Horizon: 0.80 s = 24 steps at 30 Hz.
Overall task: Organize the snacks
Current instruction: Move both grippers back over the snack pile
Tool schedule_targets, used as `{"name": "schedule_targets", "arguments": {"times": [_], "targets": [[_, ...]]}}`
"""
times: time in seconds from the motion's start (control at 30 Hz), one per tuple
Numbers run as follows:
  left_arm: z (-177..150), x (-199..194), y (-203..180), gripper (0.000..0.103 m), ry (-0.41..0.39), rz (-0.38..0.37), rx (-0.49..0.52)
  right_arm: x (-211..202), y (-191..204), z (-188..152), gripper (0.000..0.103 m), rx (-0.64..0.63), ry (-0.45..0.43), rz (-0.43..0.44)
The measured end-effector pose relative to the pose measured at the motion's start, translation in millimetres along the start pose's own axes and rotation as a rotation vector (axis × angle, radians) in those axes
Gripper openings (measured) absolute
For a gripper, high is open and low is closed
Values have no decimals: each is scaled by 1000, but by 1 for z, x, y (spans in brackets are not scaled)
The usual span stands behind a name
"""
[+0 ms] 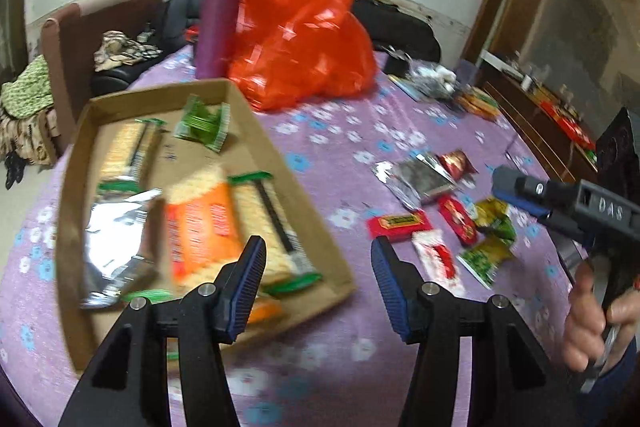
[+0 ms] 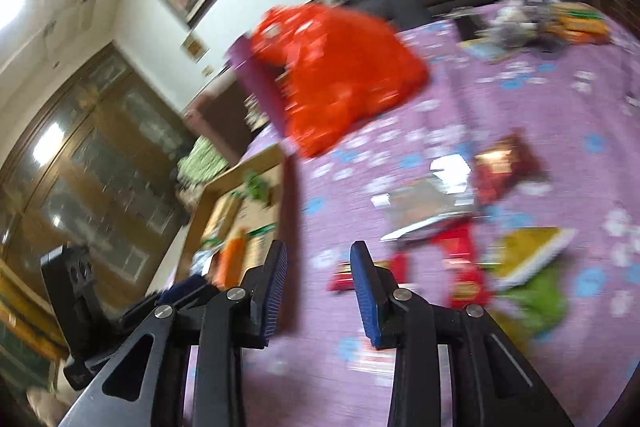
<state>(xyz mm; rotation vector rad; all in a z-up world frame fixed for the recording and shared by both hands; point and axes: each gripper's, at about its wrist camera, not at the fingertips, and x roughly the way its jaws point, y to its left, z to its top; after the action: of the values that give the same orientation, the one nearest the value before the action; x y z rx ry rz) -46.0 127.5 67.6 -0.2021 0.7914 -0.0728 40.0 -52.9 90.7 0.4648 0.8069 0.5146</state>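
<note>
Below, as catalogued:

1. Left gripper (image 1: 318,267): jaws apart, nothing between the blue pads; hung over the near edge of the cardboard tray (image 1: 256,131).
2. Right gripper (image 2: 319,269): jaws apart by a narrower gap, nothing held; raised letters "DAS" read on its body in the left wrist view; gripped by a hand (image 1: 592,323).
3. Cardboard tray, on the purple floral tablecloth (image 1: 340,155): held cracker packs (image 1: 128,155), an orange pack (image 1: 204,231), a silver pouch (image 1: 116,247), a green wrapper (image 1: 202,123). Print too blurred to read.
4. Loose snacks (image 1: 452,215), right of the tray on the cloth: red, green, yellow and silver wrappers. Labels unreadable.
5. Red plastic bag (image 1: 300,35) and purple cylinder (image 1: 222,15), behind the tray.
</note>
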Motion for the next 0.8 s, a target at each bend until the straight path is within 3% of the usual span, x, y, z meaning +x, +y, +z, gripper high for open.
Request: {"name": "schedule_targets", "arguments": {"times": [0.2,0.37,0.67,0.8], "targets": [[-9,26,-44,54,83,-51,56,-35,-51,-4,36,51,-26,-101],[-11,43,-73,58,130,-53,90,-35,-77,-4,36,60,-15,-160],[-15,72,-105,58,163,38,178,-18,-76,-10,39,-48,42,-224],[-15,82,-108,58,179,31,190,-10,-79,-14,39,-60,66,-243]]}}
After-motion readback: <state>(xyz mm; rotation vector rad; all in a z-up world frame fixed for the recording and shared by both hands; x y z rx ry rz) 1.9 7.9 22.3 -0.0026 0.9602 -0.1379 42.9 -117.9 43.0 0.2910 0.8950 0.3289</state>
